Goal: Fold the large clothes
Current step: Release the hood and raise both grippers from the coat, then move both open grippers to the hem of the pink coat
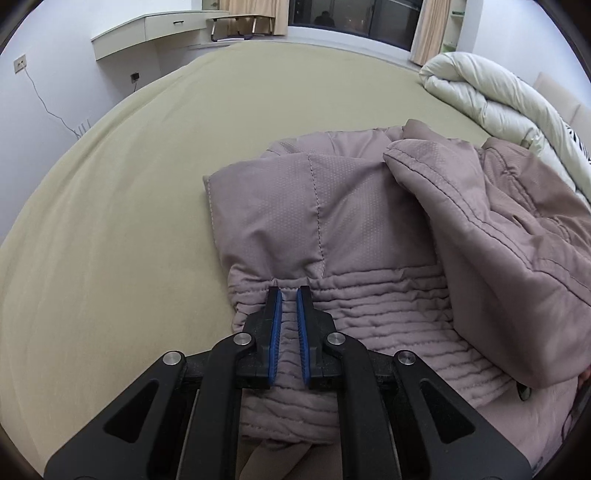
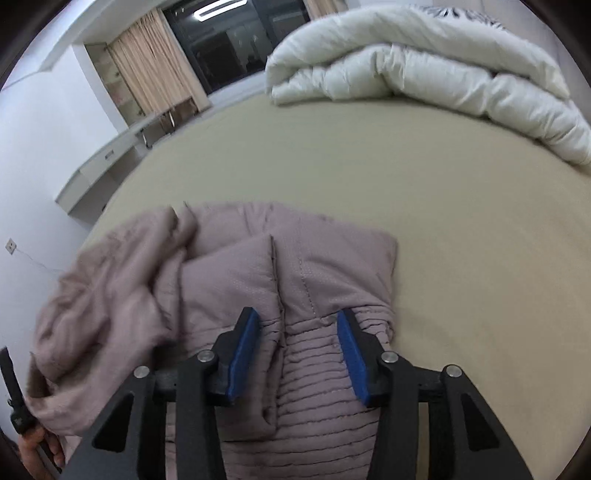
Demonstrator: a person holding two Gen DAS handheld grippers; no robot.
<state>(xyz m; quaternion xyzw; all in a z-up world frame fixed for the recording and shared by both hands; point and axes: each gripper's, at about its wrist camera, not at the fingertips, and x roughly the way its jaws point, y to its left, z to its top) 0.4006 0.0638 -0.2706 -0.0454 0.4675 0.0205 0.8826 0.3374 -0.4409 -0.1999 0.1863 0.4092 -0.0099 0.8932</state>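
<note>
A mauve padded jacket (image 1: 332, 214) lies on the beige bed (image 1: 129, 221), its ribbed waistband (image 1: 388, 295) towards me. My left gripper (image 1: 289, 291) is shut on the left end of that band, with a pinch of fabric between the blue pads. A loose flap (image 1: 498, 240) of the jacket drapes over its right side. In the right wrist view the jacket (image 2: 325, 266) lies below my right gripper (image 2: 297, 314). Its jaws stand apart over the ribbed band (image 2: 314, 369), either side of the front seam. The pads do not press on the cloth.
A rolled white duvet (image 1: 491, 96) (image 2: 424, 62) lies at the bed's far right. A white desk (image 1: 147, 29) and a dark window (image 1: 351, 18) stand beyond the bed. A hand (image 2: 37, 450) shows at the lower left of the right wrist view. Bare sheet (image 2: 461, 240) spreads around the jacket.
</note>
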